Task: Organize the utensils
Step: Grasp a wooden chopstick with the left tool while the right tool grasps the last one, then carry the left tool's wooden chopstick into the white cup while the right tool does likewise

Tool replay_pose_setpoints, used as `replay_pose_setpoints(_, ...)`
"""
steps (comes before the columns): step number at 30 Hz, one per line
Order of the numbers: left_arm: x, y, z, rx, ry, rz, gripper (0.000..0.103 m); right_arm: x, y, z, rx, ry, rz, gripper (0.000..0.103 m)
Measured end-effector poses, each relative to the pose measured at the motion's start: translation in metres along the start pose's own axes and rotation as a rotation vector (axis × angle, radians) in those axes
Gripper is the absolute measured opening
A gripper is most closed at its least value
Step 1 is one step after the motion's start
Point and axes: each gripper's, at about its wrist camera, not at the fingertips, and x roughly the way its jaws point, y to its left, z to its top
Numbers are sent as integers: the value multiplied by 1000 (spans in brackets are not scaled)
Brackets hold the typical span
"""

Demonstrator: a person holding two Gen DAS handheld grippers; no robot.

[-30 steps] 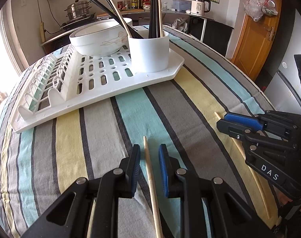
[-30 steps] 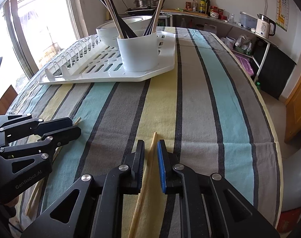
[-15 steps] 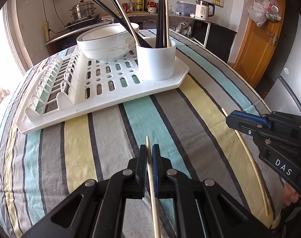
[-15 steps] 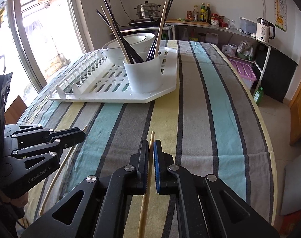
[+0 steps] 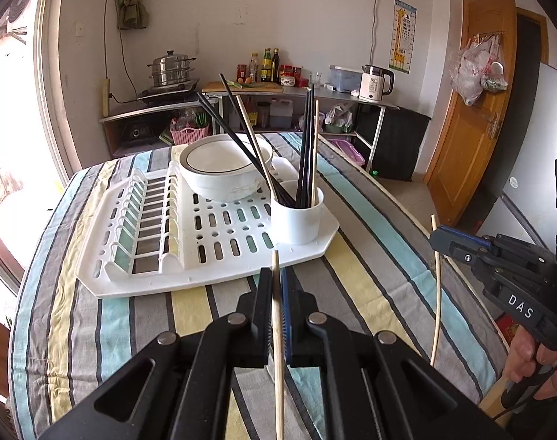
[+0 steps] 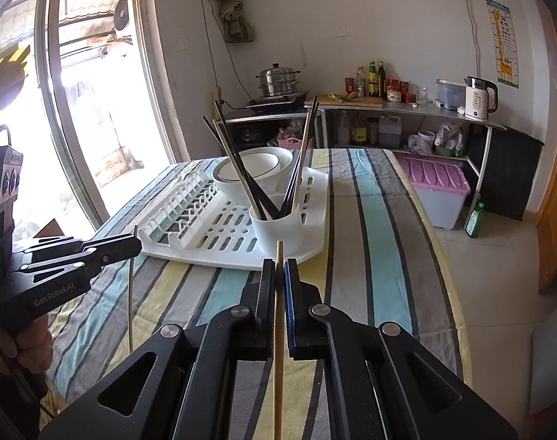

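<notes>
In the left wrist view, the left tongs (image 5: 275,293) are closed tight on a pale wooden chopstick (image 5: 277,330), its tip poking just past the jaws and lifted clear of the striped bench (image 5: 95,330). Ahead sits the white drying rack (image 5: 205,249) with a bowl (image 5: 223,172) and the white utensil cup (image 5: 297,220), already holding several dark and wooden chopsticks. At the right edge the right tongs (image 5: 438,240) pinch a second chopstick (image 5: 439,293). In the right wrist view, those right tongs (image 6: 277,282) are likewise clamped on their chopstick (image 6: 277,330), pointing toward the cup (image 6: 276,233), while the left tongs (image 6: 137,244) at the left carry their stick (image 6: 131,293) hanging below. The carrying step seems in hand; next, each stick likely needs tipping upright over the cup's mouth, avoiding the sticks already inside, before release.
</notes>
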Motion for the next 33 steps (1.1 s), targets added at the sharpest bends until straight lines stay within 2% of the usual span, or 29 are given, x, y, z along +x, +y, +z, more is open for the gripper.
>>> replay_pose_setpoints(14, -42, 3, -2, -31, -83, -20, 5, -34, 9, -3, -7, -71, 12, 4)
replay_pose_setpoints(25, -49, 3, -6, -36, -89, -28, 5, -41, 12, -2, -14, -91, 12, 4)
replay_pose_setpoints(33, -45, 0, 12, -30, -91, -37, 5, -41, 10, 15, -22, -120, 8, 4)
